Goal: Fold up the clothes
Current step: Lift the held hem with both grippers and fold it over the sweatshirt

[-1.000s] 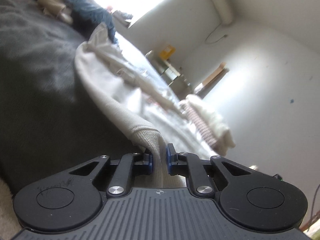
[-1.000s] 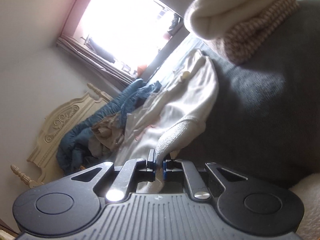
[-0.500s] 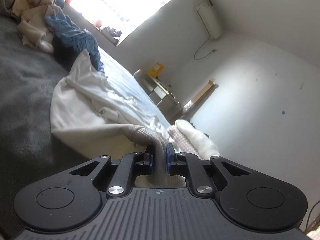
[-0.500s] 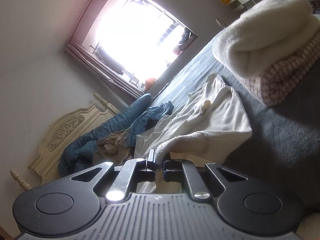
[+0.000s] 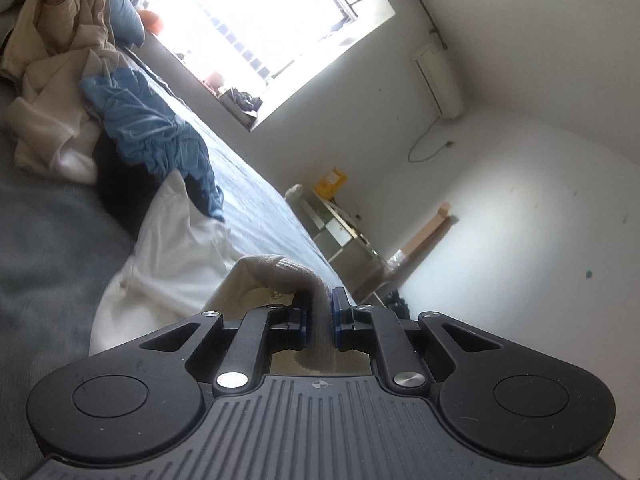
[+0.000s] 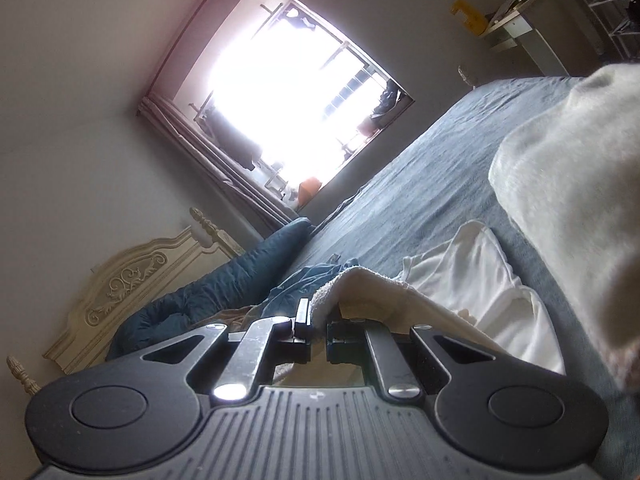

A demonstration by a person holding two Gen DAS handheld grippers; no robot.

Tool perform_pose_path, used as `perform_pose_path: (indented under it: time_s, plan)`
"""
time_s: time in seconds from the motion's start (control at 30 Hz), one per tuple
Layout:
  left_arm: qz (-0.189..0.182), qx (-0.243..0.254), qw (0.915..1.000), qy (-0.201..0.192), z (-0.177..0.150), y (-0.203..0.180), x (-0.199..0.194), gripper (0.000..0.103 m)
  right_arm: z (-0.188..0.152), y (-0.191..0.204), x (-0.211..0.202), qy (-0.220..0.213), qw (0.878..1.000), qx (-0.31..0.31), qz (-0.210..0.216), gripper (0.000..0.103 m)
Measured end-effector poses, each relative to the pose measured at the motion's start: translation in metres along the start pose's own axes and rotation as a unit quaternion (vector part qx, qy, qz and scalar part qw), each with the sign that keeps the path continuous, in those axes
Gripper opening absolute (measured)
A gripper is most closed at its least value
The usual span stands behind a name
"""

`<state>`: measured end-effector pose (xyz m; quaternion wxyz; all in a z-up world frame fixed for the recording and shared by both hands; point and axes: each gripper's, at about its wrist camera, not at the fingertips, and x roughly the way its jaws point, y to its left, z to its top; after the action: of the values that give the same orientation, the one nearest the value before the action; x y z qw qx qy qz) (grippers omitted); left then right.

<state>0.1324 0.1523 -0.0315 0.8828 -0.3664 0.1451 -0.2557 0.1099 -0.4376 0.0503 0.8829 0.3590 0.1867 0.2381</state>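
Item: cream-white soft knit garment with a ribbed hem [image 5: 176, 256], partly lifted off the grey-blue bedspread [image 5: 48, 248]; the rest trails flat on the bed, also seen from the right wrist [image 6: 480, 276].
Left gripper [image 5: 319, 316]: jaws nearly closed, pinching a thick ribbed fold of the garment's edge.
Right gripper [image 6: 318, 330]: jaws nearly closed, clamped on a towelling-textured corner of the same garment.
Handling: likely light, limp and stretchy; it sags between the two holds and will drape, not keep a crease. Not fragile; the ribbing gives the pads good purchase, so slipping looks unlikely.
Where to hold: the ribbed hem corners, one per gripper, kept well apart so the cloth hangs taut.
Nearby: crumpled blue cloth [image 5: 152, 128] and beige crumpled cloth [image 5: 52, 60] lie beyond the garment; a pale fluffy folded pile [image 6: 568, 184] sits just beside it.
Stage: judged mid-fold, hem raised to carry over.
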Motion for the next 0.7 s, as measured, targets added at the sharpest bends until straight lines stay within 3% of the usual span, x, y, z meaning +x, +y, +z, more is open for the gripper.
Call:
perform_pose_path:
  time_s: [0.27, 0.7]
  plan:
    - [0.038, -0.021, 0.9991, -0.003, 0.044, 0.024, 0.074, 0.009, 0.046, -0.014, 0.085, -0.015, 1.000, 0.000, -0.027, 0.007]
    - [0.100, -0.016, 0.9938, 0.045, 0.087, 0.077, 0.196, 0.009, 0.079, -0.076, 0.214, -0.007, 0.994, 0.017, -0.106, 0.007]
